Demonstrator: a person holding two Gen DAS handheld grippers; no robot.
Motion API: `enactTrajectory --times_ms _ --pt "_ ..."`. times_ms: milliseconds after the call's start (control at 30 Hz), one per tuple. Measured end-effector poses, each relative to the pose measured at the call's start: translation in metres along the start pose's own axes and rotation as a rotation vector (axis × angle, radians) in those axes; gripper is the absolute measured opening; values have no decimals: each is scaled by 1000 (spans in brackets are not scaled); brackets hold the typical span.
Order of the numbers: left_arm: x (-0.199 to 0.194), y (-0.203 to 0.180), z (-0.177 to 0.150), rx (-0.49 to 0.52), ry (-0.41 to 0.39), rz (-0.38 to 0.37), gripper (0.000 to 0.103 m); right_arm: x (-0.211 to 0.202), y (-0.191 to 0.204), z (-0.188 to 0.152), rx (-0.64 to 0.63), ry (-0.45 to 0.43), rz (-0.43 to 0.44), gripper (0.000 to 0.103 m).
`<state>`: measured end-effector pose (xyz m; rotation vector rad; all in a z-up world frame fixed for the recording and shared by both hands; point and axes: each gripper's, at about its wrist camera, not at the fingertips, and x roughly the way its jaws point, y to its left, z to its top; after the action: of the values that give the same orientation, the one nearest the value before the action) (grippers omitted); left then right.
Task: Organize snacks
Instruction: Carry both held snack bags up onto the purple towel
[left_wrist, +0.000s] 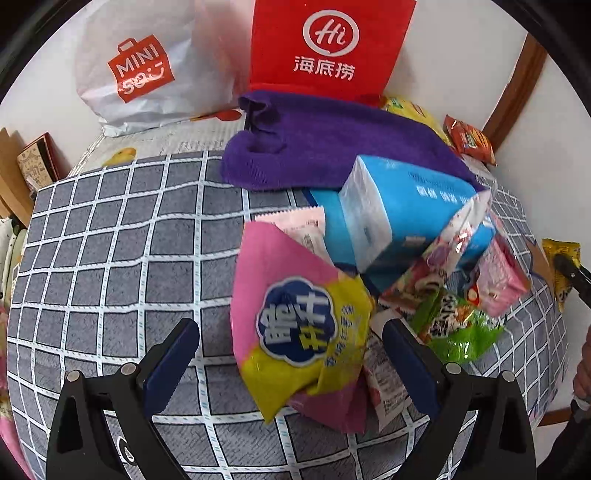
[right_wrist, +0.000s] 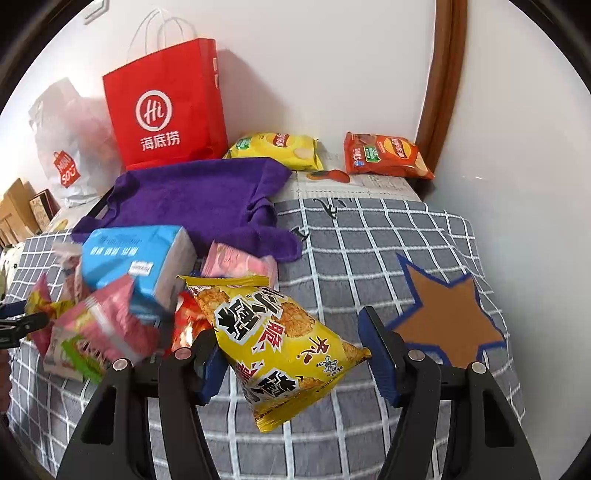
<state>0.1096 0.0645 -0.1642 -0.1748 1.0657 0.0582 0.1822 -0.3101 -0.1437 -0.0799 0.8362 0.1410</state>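
A pile of snack packets lies on the grey checked cloth. In the left wrist view my left gripper is open, its fingers either side of a pink and yellow packet at the pile's near edge. A green packet, pink packets and a blue tissue pack lie behind. In the right wrist view my right gripper is open around a yellow rice-cracker packet. Its left finger is close to the packet, but I cannot tell if it touches; the right one stands apart. The blue tissue pack and pink packets lie left of it.
A purple towel lies behind the pile. A red paper bag and a white plastic bag stand against the wall. A yellow chip bag and an orange chip bag lie at the back right. A brown star patch marks the cloth.
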Motion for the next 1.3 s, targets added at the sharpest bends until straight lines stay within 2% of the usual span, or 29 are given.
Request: enactTrajectory --times_ms 167,233,267,333,367,400,467,733,967,1300 --pt "1 0 -4 0 -1 6 99 -12 7 -17 -1 8 11 65" --pt "1 1 -4 -2 -1 5 94 -12 10 -21 -2 13 15 65" --pt "1 2 -4 -2 1 5 90 -13 12 -23 -2 17 17 65" --pt "2 2 -4 -5 2 -6 74 -13 14 -28 0 26 20 65" --pt "2 3 -4 -6 8 -22 61 -13 15 -30 0 31 21 65" --pt "2 4 -4 -12 17 -37 55 -13 16 -33 0 35 22 65" --pt "0 5 -5 -24 8 -38 51 -13 17 -36 3 42 24 65" --pt "-28 15 -9 -49 -33 -65 51 -18 21 -49 20 59 49 65" --pt "-61 17 -10 -53 -75 -87 51 -35 27 -51 29 39 62 65" --pt "-95 -16 -1 19 -130 -131 51 -65 42 -39 28 -1 102 65"
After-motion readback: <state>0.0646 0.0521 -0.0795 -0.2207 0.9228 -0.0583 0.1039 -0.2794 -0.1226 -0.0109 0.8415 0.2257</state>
